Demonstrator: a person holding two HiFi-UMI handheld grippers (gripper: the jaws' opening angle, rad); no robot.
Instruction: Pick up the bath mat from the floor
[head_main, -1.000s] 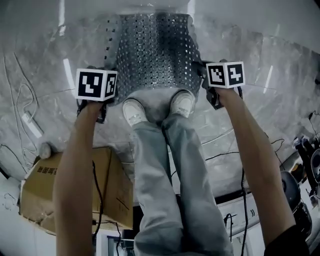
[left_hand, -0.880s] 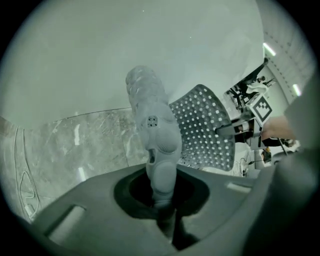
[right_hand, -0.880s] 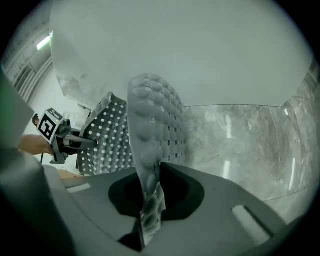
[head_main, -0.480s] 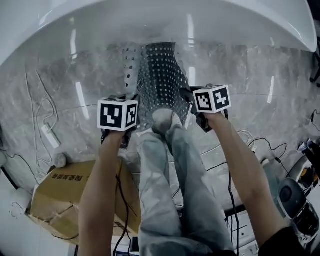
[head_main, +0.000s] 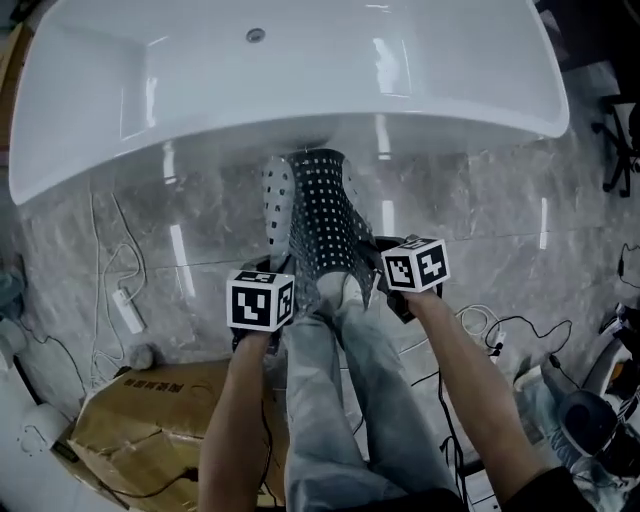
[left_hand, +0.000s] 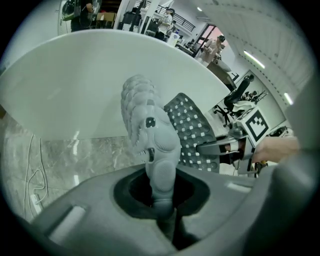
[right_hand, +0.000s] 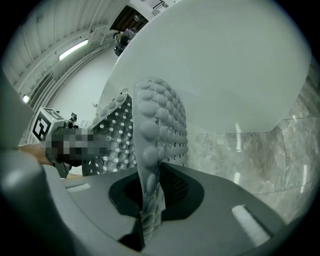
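White tub (head_main: 300, 80) across the far side, glossy, drain (head_main: 256, 35) near its far edge. Floor (head_main: 490, 210) grey veined marble tile, streaked with lamp glare. Cardboard box (head_main: 130, 420) near left; cables (head_main: 100, 240) and power strip (head_main: 128, 310) loose beside it. Strip light (right_hand: 75, 49) overhead.

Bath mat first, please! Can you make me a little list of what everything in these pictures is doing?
Bath mat: grey, full of holes, bumpy on one side, held up and drooping between the two grippers
Left gripper: shut on one edge of the mat
Right gripper: shut on the other edge
Bathtub: white, just beyond the mat
Floor: grey marble tiles, with cables lying on it
Cardboard box: on the floor at the person's left
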